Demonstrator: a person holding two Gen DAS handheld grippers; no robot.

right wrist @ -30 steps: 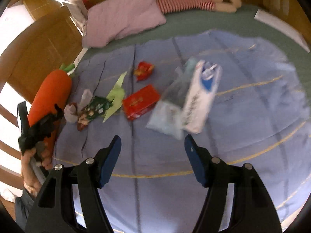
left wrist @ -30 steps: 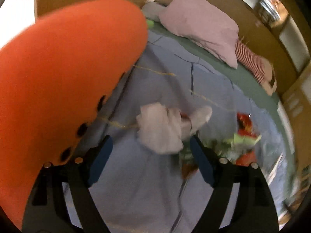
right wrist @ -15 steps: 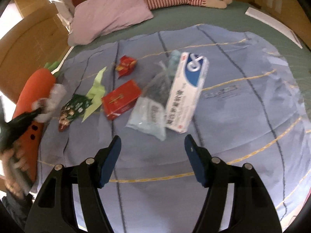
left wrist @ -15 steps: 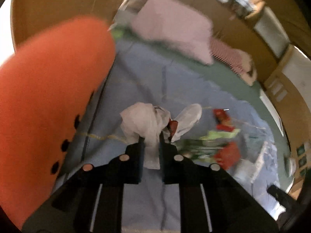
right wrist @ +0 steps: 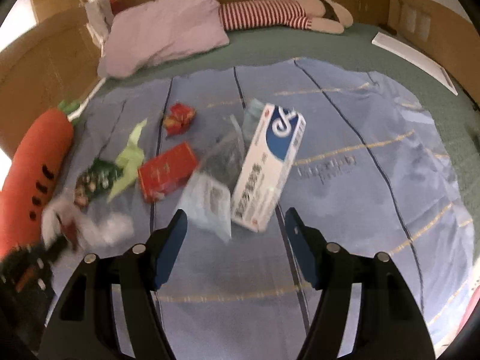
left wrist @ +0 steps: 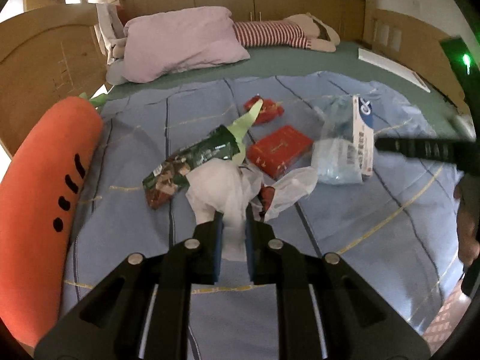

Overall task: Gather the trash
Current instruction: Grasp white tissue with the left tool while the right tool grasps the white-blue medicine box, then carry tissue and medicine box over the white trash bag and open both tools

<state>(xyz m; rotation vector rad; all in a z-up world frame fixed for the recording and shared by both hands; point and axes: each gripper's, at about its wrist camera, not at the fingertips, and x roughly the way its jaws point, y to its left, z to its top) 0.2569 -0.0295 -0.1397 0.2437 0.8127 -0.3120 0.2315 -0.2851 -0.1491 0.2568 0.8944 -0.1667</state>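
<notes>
My left gripper [left wrist: 233,225] is shut on a crumpled white tissue wad [left wrist: 222,192] and holds it over the blue blanket [left wrist: 375,210]; the wad shows blurred at the left of the right wrist view [right wrist: 87,222]. Loose trash lies on the blanket: a dark green snack wrapper [left wrist: 192,162], a light green paper scrap [left wrist: 244,126], a red box [left wrist: 279,150], a small red wrapper [left wrist: 265,109], a clear plastic bag [right wrist: 210,198] and a white-and-blue carton [right wrist: 267,168]. My right gripper [right wrist: 235,249] is open and empty, just short of the bag and carton.
A large orange carrot plush [left wrist: 45,186] lies along the blanket's left edge. A lilac pillow [left wrist: 180,42] and a striped plush [left wrist: 279,34] lie at the head of the green bed. A wooden headboard [left wrist: 45,60] stands on the left.
My left gripper closed on the tissue wad, lifted it and swung right, away from the carrot. My right gripper moved forward, closer to the carton and bag.
</notes>
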